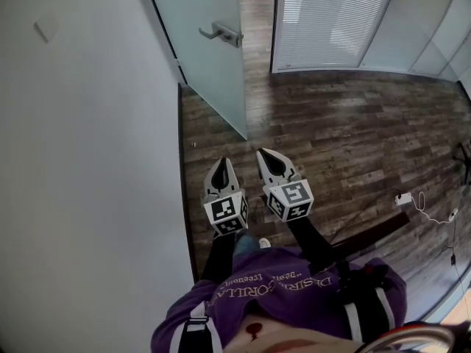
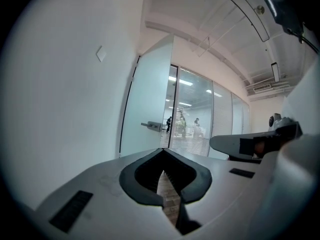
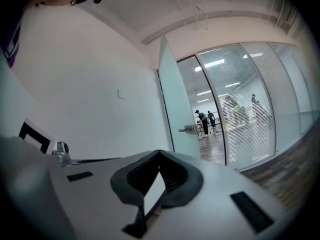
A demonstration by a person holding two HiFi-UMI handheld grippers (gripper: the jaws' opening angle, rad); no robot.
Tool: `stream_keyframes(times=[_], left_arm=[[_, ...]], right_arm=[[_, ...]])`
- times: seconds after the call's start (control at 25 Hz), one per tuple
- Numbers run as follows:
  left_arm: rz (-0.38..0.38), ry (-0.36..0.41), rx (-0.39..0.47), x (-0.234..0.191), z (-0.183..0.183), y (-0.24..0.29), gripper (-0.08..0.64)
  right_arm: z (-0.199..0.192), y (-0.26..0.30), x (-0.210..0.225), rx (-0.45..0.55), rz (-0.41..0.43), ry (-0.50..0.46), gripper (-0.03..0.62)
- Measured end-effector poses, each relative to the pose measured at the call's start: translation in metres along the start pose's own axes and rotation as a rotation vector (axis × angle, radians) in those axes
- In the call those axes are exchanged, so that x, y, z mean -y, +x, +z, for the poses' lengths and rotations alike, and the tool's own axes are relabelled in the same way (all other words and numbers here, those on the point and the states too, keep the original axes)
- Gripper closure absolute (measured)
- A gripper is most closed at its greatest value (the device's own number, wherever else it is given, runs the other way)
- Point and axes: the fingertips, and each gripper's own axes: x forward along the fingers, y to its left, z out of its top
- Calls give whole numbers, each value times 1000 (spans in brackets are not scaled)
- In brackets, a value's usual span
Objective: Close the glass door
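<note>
The frosted glass door [image 1: 206, 43] stands open at the top of the head view, swung out from the white wall, with a metal lever handle [image 1: 221, 32] on it. My left gripper [image 1: 221, 162] and right gripper [image 1: 263, 153] hang side by side over the wooden floor, well short of the door. Both are shut with nothing between the jaws. In the left gripper view the door [image 2: 147, 109] and handle [image 2: 152, 126] lie ahead beyond the closed tips [image 2: 162, 150]. The right gripper view shows the door [image 3: 177, 109] and handle [image 3: 189, 129] past its closed tips [image 3: 159, 152].
A white wall [image 1: 88, 160] with a switch plate [image 1: 45, 28] runs along the left. A glass partition with blinds [image 1: 331, 20] stands to the right of the doorway. A power strip with cables [image 1: 403, 197] lies on the floor at right. People stand far off beyond the glass.
</note>
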Motion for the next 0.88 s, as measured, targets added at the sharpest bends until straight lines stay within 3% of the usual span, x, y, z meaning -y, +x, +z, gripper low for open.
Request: stream_keyframes(times=[0.24,0.4,0.88], left_arm=[[-39,-17,11,-15,28,46,560],[-57,19,20,-35,26,68,560],[-92,21,8,-74,36,116,560]], right_arm=[[19,47,11,10,-19,4,603],[20,72,11,25,-38,3,603],[20,129,14,22,-98,4,603]])
